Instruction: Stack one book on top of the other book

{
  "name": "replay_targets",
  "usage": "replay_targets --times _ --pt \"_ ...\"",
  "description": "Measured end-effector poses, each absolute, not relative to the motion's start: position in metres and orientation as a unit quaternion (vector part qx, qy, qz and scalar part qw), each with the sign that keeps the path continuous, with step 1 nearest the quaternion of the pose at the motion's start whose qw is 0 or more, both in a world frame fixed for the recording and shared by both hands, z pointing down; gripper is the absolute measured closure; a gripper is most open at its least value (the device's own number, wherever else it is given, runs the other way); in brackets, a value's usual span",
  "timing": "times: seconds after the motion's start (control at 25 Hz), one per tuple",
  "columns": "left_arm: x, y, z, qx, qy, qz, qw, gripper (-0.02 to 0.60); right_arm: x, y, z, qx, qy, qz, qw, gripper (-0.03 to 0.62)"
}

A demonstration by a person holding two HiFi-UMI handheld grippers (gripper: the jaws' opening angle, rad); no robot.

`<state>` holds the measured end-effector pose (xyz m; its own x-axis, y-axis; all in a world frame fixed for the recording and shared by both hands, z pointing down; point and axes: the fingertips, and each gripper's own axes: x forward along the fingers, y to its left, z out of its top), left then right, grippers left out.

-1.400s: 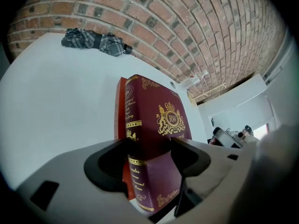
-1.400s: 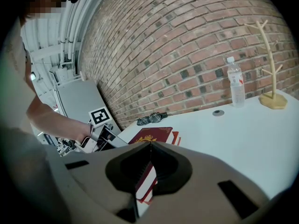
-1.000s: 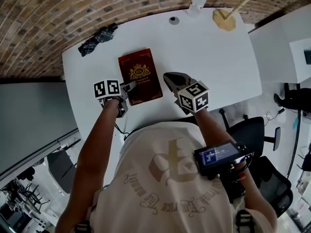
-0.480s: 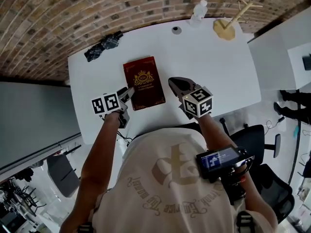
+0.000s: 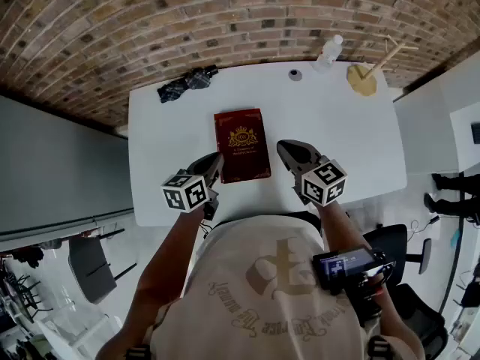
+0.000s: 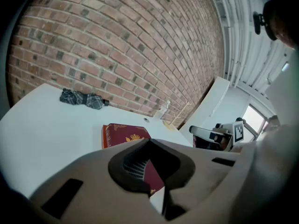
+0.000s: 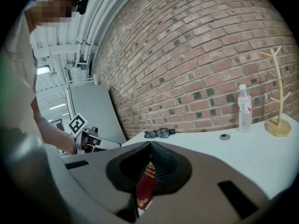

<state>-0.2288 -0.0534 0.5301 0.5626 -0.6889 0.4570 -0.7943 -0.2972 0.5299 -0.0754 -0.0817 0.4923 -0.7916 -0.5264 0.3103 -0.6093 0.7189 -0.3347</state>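
- A dark red book (image 5: 241, 145) is lying flat on the white table (image 5: 161, 141), roughly at its middle, just ahead of and between the two grippers.
- Its cover is showing a gold crest with gold lettering beneath it; the words are too small to read.
- The book's long axis is running away from the person towards the brick wall (image 5: 112, 21), leaning slightly to the left. The top of the cover is pointing at the wall, so the crest is standing upright from the person's side.
- In the left gripper view a brighter red strip is showing along the book's left edge (image 6: 105, 137). I cannot tell whether that is a spine or a second volume underneath.
- The left gripper (image 5: 216, 158) is closing right up, its tips meeting with nothing between them, just beside the book's near left corner.
- The right gripper (image 5: 283, 147) is hovering a little apart from the book's right edge, its jaws together and empty.
- A small screen (image 5: 341, 265) by the person's right arm is glowing blue, and its writing is unreadable.
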Motion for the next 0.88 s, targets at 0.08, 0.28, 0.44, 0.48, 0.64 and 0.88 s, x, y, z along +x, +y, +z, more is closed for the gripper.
replay_targets --times 0.08,0.28,0.44,0.48,0.64,0.88 --pt "-0.23 -0.05 0.521 0.811 -0.465 0.062 0.35 0.561 -0.079 -0.078 0.484 0.3 -0.927 0.205 0.091 0.572" --pt "-0.233 -0.038 0.505 0.821 -0.475 0.038 0.313 0.563 -0.085 -0.063 0.471 0.285 -0.936 0.192 0.081 0.572" --pt "-0.235 -0.03 0.497 0.826 -0.482 0.033 0.29 0.563 -0.087 -0.054 0.466 0.278 -0.94 0.183 0.078 0.572" --pt "-0.235 -0.028 0.496 0.827 -0.483 0.033 0.285 0.563 -0.087 -0.052 0.466 0.278 -0.94 0.182 0.079 0.572" --pt "-0.236 -0.021 0.495 0.829 -0.486 0.032 0.276 0.563 -0.087 -0.046 0.469 0.278 -0.939 0.184 0.08 0.572" --pt "-0.235 -0.016 0.5 0.827 -0.486 0.031 0.28 0.563 -0.086 -0.041 0.473 0.282 -0.938 0.186 0.08 0.572"
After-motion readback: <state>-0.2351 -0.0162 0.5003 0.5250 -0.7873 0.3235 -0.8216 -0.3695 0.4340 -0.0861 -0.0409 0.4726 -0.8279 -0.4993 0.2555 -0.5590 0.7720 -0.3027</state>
